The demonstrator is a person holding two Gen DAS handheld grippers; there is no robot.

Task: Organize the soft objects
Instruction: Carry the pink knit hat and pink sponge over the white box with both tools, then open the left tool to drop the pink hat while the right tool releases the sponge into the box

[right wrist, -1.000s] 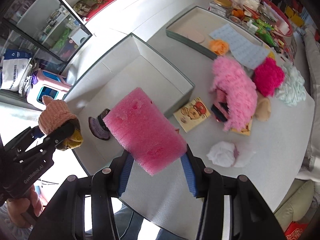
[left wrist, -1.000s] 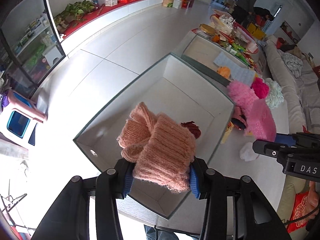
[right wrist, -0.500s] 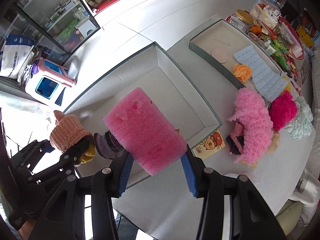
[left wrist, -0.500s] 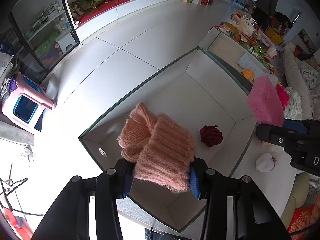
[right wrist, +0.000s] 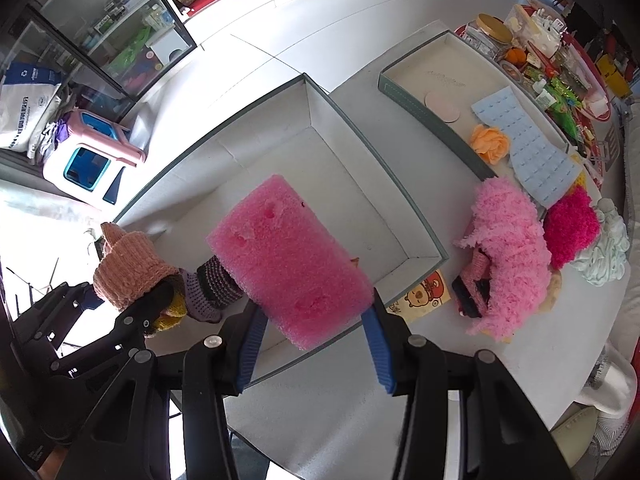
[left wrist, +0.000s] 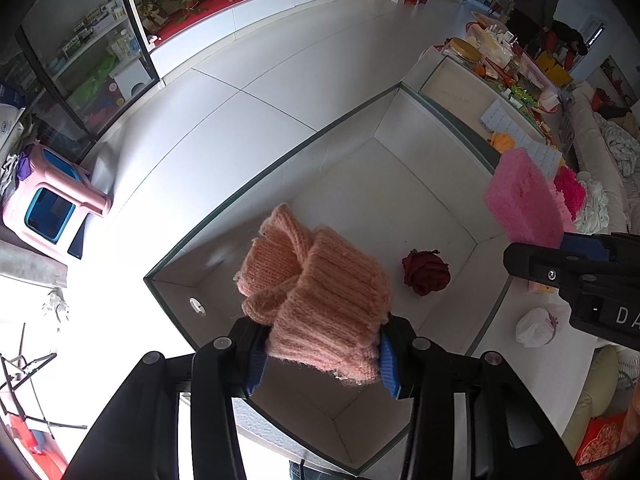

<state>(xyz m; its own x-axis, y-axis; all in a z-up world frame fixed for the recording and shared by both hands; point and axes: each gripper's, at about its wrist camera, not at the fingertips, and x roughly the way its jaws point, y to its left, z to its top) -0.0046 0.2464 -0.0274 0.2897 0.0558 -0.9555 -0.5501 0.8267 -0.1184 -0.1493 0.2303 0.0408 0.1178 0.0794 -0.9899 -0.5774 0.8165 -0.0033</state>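
My left gripper (left wrist: 322,360) is shut on a peach knitted piece (left wrist: 316,292), held above the near end of an open white box with a green rim (left wrist: 280,168). A dark red fabric rose (left wrist: 426,274) lies on the box floor. My right gripper (right wrist: 313,344) is shut on a pink foam block (right wrist: 288,260), which hangs over the middle of the same box (right wrist: 360,136). In the right wrist view the left gripper (right wrist: 160,300) and its knitted piece (right wrist: 128,264) are at the left. A striped purple knit (right wrist: 212,288) shows just beside them.
On the table right of the box lie a fluffy pink item (right wrist: 508,252), a magenta one (right wrist: 572,228), a pale green cloth (right wrist: 604,248), an orange rose (right wrist: 490,144), a cartoon card (right wrist: 424,296) and a shallow tray (right wrist: 404,88). A pink stool (right wrist: 92,152) stands on the floor.
The right gripper has carried the foam block leftward, from the box's right edge to over its inside. The left gripper has sunk a little toward the box with the knitted piece.
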